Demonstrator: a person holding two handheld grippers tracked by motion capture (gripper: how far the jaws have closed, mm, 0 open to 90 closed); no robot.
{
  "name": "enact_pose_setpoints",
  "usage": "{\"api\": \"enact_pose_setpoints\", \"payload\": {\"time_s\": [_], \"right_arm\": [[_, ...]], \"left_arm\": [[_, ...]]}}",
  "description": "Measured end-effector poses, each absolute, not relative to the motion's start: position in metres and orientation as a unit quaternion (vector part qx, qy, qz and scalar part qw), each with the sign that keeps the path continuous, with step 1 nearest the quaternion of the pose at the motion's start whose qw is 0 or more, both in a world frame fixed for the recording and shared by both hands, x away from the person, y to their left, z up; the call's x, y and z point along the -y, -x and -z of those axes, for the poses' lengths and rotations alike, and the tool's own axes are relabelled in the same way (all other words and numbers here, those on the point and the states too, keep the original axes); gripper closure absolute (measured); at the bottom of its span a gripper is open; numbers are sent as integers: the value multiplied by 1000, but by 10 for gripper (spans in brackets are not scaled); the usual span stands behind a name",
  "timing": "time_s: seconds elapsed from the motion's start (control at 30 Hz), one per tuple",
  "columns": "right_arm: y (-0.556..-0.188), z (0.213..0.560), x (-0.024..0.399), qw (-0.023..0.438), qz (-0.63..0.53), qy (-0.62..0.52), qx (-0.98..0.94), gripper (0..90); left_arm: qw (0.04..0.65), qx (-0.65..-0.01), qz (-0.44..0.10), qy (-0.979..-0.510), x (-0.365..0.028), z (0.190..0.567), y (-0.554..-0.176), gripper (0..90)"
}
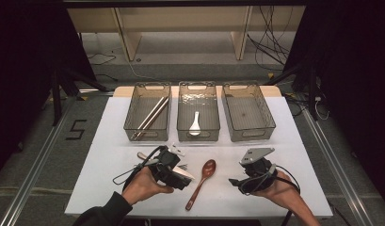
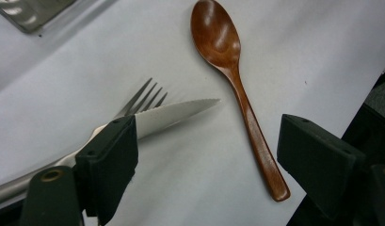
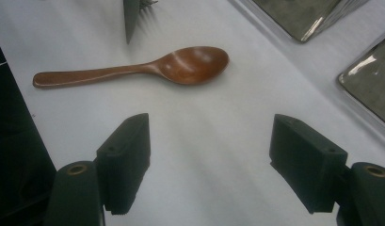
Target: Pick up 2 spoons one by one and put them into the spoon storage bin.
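A: Where is the wooden spoon (image 1: 203,181) seen?

B: It is laid flat on the white table (image 1: 110,141), between the two grippers, with its bowl turned toward the bins and its handle toward the person's edge. In the left gripper view it is found inside the gap between the jaws, nearer the far one, but no pad is pressed on it.

A: And how are the left gripper (image 2: 206,155)'s jaws set?

B: They are held wide apart, with nothing clamped. A serrated table knife (image 2: 173,114) and a fork (image 2: 142,98) are seen by the near jaw; their handles are covered by that jaw, so it cannot be told how they are crossed lower down. In the high view both are largely hidden under the gripper body.

A: The right gripper (image 3: 209,153)?

B: Its jaws are likewise spread, with bare table between them. The spoon is seen well beyond its fingertips, untouched.

A: What is made out at the far side?

B: Three clear bins are lined up. Chopsticks (image 1: 150,117) are laid in the left bin (image 1: 133,101), a white spoon (image 1: 195,124) in the middle bin (image 1: 182,101), and the right bin (image 1: 270,113) holds something too faint to be told. In both gripper views the bins are cut off at the frame edge.
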State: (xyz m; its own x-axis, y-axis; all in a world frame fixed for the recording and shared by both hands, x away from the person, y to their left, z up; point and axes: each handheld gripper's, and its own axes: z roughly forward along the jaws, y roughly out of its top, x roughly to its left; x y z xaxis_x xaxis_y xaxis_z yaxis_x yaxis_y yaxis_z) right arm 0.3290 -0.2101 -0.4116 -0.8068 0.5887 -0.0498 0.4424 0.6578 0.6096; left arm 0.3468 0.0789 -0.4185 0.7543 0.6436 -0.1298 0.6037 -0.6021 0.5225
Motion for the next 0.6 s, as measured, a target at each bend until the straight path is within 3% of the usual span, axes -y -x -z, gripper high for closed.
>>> {"api": "enact_pose_setpoints", "payload": {"time_s": [0.6], "right_arm": [[-329, 412, 210, 122, -298, -283, -903, 304]], "left_arm": [[231, -327, -19, -916, -61, 434, -335, 180]]}}
